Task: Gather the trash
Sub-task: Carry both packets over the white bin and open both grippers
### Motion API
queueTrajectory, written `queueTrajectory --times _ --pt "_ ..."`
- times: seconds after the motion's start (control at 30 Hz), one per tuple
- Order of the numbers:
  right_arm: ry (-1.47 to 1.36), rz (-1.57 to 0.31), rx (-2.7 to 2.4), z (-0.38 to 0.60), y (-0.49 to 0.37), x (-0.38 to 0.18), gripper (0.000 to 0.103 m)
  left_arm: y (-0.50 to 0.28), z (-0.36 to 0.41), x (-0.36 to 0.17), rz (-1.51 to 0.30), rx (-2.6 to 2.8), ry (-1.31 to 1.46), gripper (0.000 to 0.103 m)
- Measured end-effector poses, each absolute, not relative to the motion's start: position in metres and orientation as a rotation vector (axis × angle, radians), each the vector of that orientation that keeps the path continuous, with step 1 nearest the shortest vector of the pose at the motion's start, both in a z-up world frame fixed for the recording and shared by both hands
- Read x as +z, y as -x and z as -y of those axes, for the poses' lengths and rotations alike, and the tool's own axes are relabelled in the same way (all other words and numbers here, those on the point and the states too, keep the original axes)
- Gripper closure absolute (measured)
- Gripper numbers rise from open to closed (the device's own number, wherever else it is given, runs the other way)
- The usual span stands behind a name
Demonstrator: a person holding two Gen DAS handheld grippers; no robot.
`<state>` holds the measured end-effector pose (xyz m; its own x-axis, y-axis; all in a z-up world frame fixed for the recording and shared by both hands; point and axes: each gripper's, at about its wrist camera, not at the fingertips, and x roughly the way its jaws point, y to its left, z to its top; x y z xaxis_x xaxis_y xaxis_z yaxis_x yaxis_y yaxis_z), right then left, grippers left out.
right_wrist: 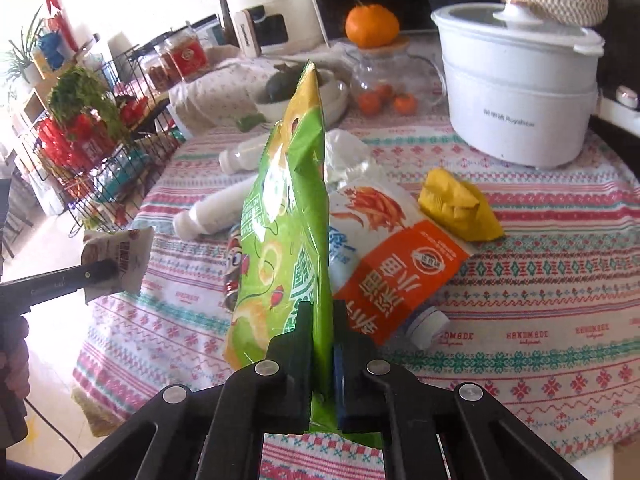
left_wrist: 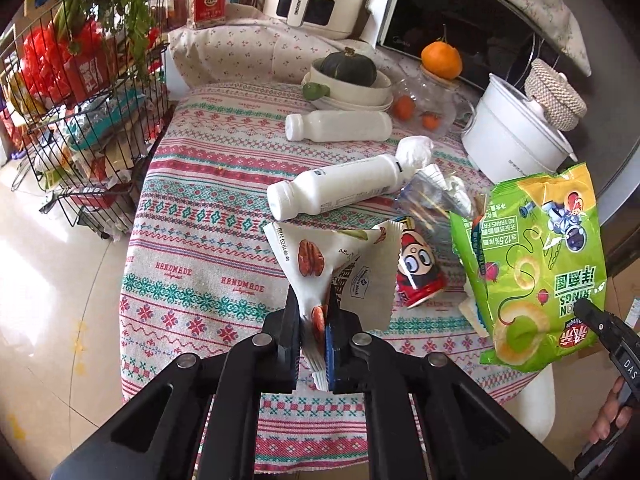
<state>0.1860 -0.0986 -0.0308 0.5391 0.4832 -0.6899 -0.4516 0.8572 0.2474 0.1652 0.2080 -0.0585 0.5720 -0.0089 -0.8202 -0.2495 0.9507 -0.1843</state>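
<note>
Left hand-held gripper (left_wrist: 314, 312) clamped on nut packet (left_wrist: 320, 264); right hand-held gripper (right_wrist: 322, 320) clamped on green bag (right_wrist: 288, 208), both lifted off desk (left_wrist: 192, 248). Remaining: bottles (left_wrist: 340, 192), can (left_wrist: 418, 276), orange pouch (right_wrist: 396, 268), yellow wrapper (right_wrist: 458, 204).

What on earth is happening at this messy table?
A person is clearing rubbish with a two-finger gripper in each hand. The left gripper is shut on a white nut-printed snack wrapper, the right gripper on a green crisp bag. White plastic bottles and other wrappers lie on the patterned tablecloth.
</note>
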Motion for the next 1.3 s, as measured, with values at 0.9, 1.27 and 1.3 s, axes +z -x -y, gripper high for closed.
queueTrajectory --times 0.9,1.27,1.3 --pt "-0.058 -0.766 0.324 0.268 -0.073 0.016 0.097 -0.112 0.018 -0.049 -0.964 -0.377 -0.003 0.094" --pt "-0.031 -0.823 0.202 0.300 -0.049 0.002 0.097 -0.086 0.106 -0.098 -1.045 -0.530 -0.188 0.094" --pt "-0.017 -0.831 0.189 0.301 -0.045 0.000 0.097 -0.085 0.112 -0.102 -1.046 -0.536 -0.204 0.094"
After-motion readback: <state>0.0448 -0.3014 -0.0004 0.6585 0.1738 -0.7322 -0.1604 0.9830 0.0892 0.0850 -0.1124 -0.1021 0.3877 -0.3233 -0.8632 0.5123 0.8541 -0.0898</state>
